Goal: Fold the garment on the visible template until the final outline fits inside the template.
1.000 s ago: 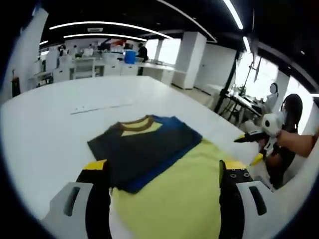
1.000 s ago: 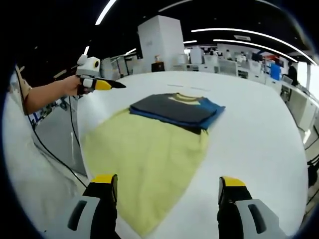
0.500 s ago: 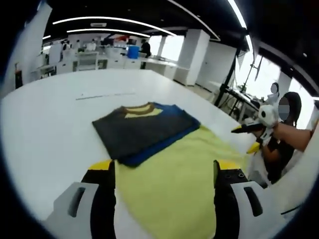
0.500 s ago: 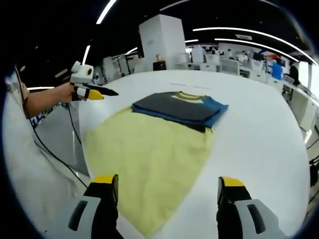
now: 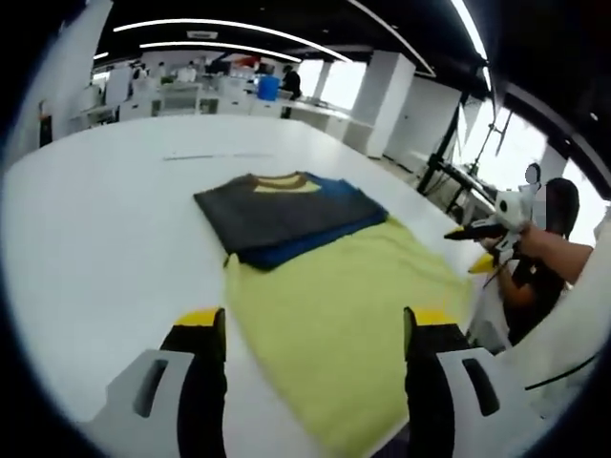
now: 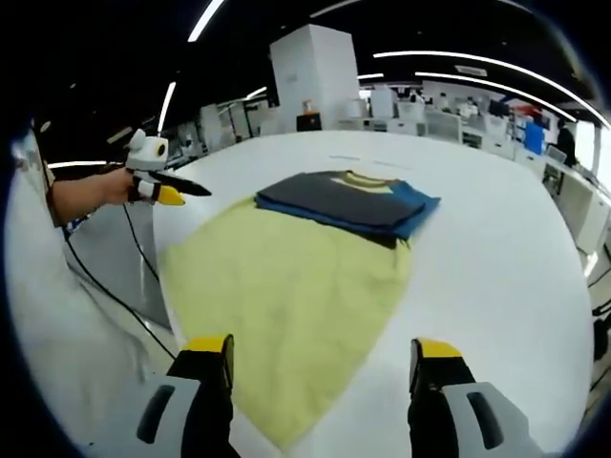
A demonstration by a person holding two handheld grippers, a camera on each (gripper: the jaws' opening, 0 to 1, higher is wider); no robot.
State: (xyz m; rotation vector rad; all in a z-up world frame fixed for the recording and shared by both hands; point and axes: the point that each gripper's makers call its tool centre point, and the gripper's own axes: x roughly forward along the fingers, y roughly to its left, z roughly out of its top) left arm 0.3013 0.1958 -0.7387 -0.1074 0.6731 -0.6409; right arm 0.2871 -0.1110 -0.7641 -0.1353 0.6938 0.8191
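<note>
Left gripper view: the folded garment (image 5: pixel 286 215) lies on the yellow template (image 5: pixel 353 324) on the white tabletop (image 5: pixel 95 248), well ahead of the left tool (image 5: pixel 310 329), spread and empty; the right tool (image 6: pixel 320 353) likewise.

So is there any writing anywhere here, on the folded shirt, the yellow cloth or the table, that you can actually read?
None can be read.
Folded shirt: dark grey and blue with a yellow collar, no print showing.
Yellow cloth: plain.
White table: a thin line of marks near the far edge, too small and blurred to read.
Background desks and walls: any signs are too blurred to make out.
</note>
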